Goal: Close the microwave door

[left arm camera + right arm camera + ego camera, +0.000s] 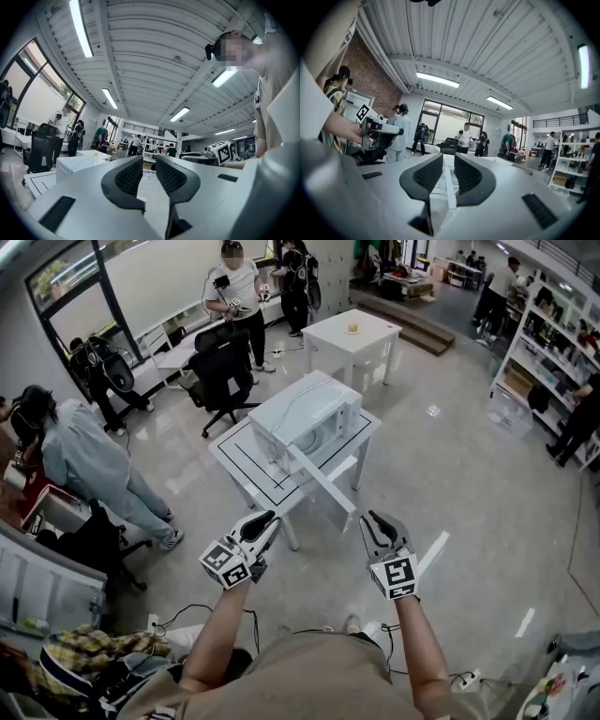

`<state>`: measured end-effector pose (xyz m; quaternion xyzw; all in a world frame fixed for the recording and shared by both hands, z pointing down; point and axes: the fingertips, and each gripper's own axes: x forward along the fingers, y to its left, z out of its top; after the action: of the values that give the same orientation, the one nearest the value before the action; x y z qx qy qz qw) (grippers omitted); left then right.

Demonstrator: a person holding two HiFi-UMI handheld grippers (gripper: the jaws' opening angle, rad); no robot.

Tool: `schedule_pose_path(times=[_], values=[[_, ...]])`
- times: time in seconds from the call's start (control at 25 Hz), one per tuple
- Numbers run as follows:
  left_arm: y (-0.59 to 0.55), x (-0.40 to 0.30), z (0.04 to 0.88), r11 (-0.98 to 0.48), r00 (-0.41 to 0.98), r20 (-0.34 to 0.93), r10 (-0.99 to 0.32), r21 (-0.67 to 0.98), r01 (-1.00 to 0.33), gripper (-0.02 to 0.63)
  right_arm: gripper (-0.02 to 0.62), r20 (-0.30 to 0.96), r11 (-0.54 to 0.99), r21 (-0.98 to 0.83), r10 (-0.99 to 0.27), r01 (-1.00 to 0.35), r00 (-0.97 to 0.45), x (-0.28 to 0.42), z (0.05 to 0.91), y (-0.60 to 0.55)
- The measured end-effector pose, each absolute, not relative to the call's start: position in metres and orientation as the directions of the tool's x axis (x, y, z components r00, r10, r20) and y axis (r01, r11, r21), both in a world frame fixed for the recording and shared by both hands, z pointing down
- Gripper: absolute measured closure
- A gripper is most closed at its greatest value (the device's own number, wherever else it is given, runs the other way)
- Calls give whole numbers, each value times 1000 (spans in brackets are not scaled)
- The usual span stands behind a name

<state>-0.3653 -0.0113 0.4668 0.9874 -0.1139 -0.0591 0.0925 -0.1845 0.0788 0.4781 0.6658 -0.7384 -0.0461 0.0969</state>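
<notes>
Beyond left gripper [271,518] and right gripper [374,517], fingers clenched empty, microwave door [323,482] juts open; office chair [223,367] behind table [236,456].

Arms extended, left claw [270,518] and right claw [373,518] level, jaws together.

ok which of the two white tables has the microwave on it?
The nearer table, black lines on its top: the microwave sits on it, door hanging open. The farther table carries only a small orange item.
</notes>
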Motion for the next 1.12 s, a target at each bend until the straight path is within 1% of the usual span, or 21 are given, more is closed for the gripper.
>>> schedule_pose_path(times=[0.12, 0.44, 1.12], values=[[-9, -363, 467, -957, 968, -89, -234, 195, -213, 532, 507, 82, 125, 136, -990, -983, -115, -182, 483, 80], [-15, -364, 480, -954, 968, -63, -241, 199, -225, 532, 468, 137, 150, 147, -982, -978, -130, -182, 508, 69], [-17, -342, 536, -939, 965, 32, -260, 225, -261, 532, 466, 264, 184, 188, -956, -965, -131, -174, 586, 46]])
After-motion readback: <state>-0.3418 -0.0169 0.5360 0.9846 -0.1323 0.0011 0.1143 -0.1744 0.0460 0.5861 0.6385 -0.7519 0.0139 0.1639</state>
